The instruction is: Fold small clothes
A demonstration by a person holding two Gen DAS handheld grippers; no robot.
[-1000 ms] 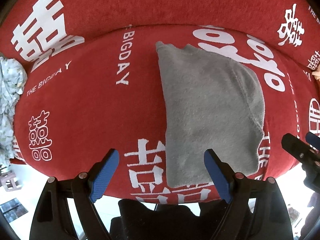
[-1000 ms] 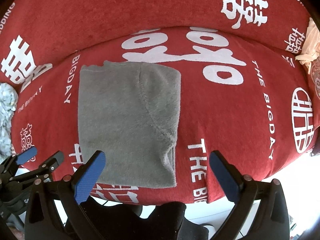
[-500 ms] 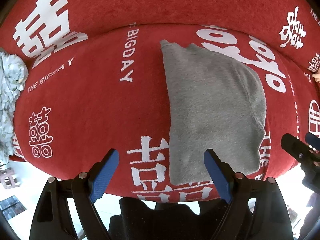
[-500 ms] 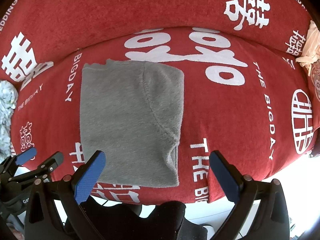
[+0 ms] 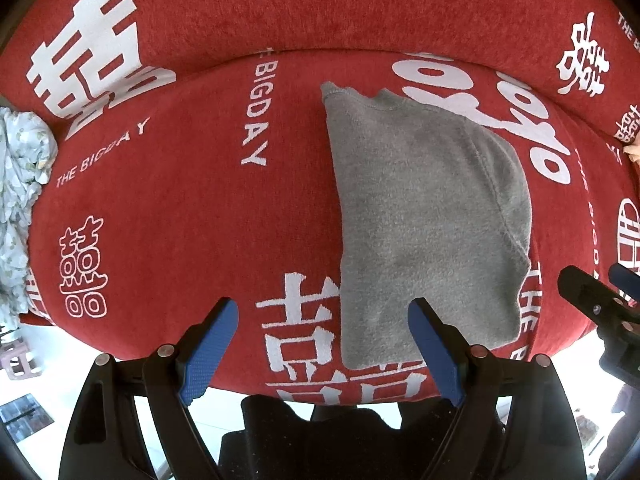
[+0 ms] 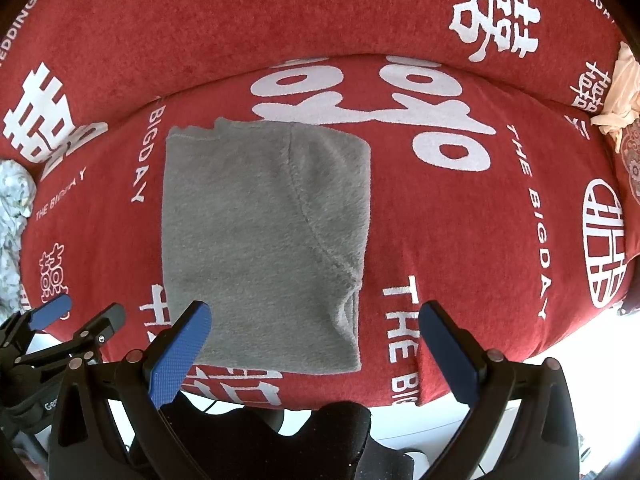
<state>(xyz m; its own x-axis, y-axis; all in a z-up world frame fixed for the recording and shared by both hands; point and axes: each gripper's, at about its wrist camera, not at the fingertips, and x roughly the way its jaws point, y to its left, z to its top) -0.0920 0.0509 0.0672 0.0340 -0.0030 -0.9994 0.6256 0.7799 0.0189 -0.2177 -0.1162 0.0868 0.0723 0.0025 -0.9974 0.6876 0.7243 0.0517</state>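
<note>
A grey fleece garment (image 5: 428,220) lies folded into a flat rectangle on the red sofa seat (image 5: 180,220); it also shows in the right wrist view (image 6: 264,244). My left gripper (image 5: 322,340) is open and empty, hovering above the garment's near left corner. My right gripper (image 6: 316,344) is open and empty, hovering above the garment's near right edge. The right gripper shows at the right edge of the left wrist view (image 5: 600,304), and the left gripper shows at the left edge of the right wrist view (image 6: 76,320).
The sofa is red with white lettering and has a backrest (image 6: 280,12) behind the seat. A pale patterned cloth (image 5: 20,200) lies at the far left. A peach cloth (image 6: 620,92) lies at the far right. The floor (image 5: 60,360) shows below the seat's front edge.
Both grippers have shifted slightly; the garment sits a little lower and to the right in both views. Both stay open and the garment lies still.
</note>
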